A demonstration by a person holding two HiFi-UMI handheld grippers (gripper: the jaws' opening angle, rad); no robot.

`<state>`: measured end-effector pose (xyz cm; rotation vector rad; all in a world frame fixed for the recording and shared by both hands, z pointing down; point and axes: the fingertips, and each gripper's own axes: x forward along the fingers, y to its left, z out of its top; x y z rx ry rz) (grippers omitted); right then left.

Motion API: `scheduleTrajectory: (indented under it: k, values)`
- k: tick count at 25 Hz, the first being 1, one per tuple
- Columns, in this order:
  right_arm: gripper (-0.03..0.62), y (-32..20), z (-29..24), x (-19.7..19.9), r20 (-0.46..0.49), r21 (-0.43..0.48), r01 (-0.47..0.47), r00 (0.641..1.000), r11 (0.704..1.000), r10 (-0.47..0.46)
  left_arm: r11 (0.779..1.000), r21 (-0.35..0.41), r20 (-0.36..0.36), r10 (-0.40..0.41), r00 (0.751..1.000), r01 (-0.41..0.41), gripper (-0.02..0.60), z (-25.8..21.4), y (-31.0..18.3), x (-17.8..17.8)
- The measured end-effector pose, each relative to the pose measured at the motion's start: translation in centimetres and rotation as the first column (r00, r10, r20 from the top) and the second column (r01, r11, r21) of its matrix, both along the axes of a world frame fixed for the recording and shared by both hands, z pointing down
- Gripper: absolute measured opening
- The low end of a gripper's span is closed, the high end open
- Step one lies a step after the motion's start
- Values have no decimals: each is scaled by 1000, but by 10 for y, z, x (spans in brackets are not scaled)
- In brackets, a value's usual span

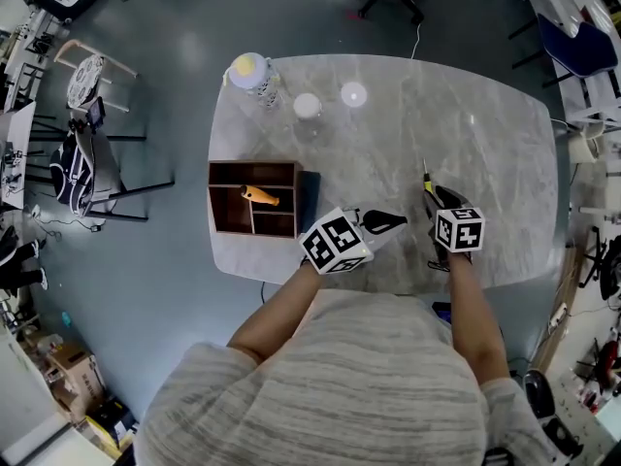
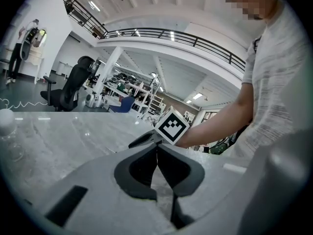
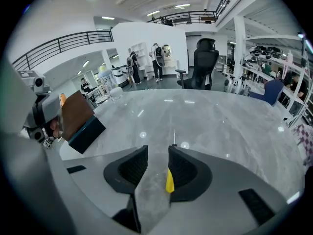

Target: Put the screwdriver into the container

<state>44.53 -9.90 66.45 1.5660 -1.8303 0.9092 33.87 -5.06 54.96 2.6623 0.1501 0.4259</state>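
Grey marble tabletop [image 1: 485, 144] nearest you carries the screwdriver [image 3: 169, 180], its yellow handle between your right tool's [image 3: 157, 153] spread jaws, thin shaft pointing straight away from you; likely light, stiff and slick, so pinch the handle; left tool [image 2: 157, 146] is pressed together, empty; container [image 1: 252, 164] waits farther left.

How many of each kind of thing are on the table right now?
Screwdrivers: 2 (orange screwdriver, yellow screwdriver)
Wooden container: 1
Dark box: 1
Bottle: 1
White round items: 2
Total: 7
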Motion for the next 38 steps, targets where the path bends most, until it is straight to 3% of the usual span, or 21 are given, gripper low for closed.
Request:
scheduleTrajectory:
  k: [15, 25, 38]
  values:
    - [114, 28, 52, 27, 18, -159, -30, 999, 987, 33, 1000, -10, 14, -20, 1000, 20, 15, 2, -6, 16]
    - [114, 32, 70, 29, 6, -237, 7, 1000, 971, -6, 999, -12, 27, -48, 998, 49, 15, 1, -7, 13]
    - [68, 26, 62, 27, -68, -245, 68, 994, 967, -87, 995, 2, 25, -99, 995, 99, 15, -3, -13, -2]
